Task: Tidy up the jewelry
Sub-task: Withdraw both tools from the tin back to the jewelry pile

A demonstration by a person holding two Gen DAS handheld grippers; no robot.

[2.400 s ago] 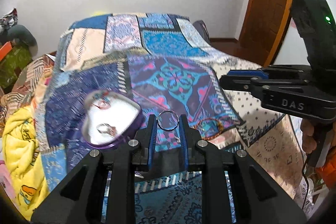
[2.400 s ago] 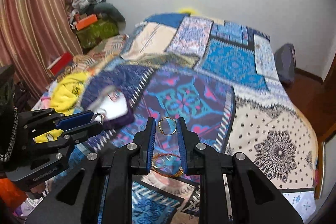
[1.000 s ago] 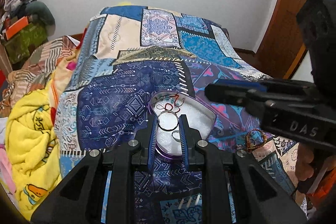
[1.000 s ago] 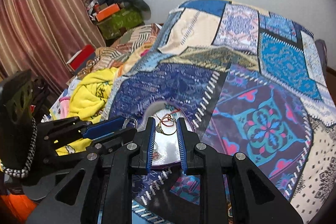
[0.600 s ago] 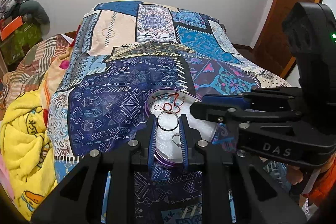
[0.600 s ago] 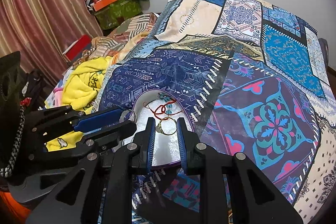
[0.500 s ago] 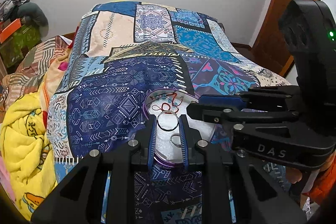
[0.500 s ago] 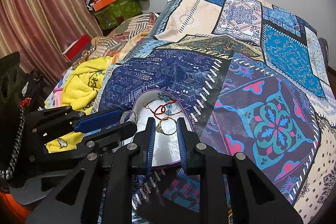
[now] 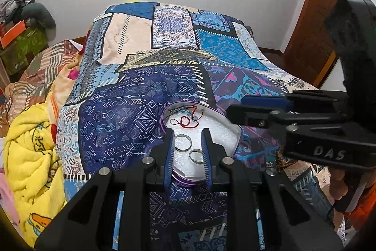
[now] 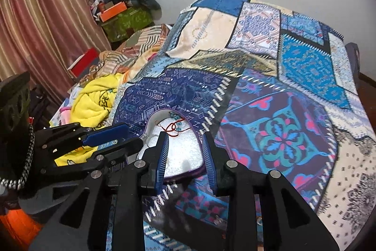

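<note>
- The heart-shaped purple box lies on the patchwork bedspread of the bed, directly in front of and below both tools. Its white foam bed faces up.
- The left tool hangs over the near part of the box. Its jaws are opening, and the larger silver ring lies on the foam between them, close to the left pad. No pad presses on it, so I judge it is released.
- A smaller silver ring rests just beside the larger one, nearer to the right pad of the left tool. Both rings lie flat.
- At the far lobe of the box there is a red cord with turquoise beads, in loose loops, well apart from the rings.
- The right tool stands over the same box, from the right side. Its jaws are opening too and nothing is between them; only bare foam shows there.
- The picture of the right wrist is a little blurred, so I cannot tell where the piece from this tool has come to rest.
- A beaded bracelet lies on the bedspread to the right of the box, partly hidden behind the right tool. The right hand is nearer to it, so I judge this hand should take it next.
</note>
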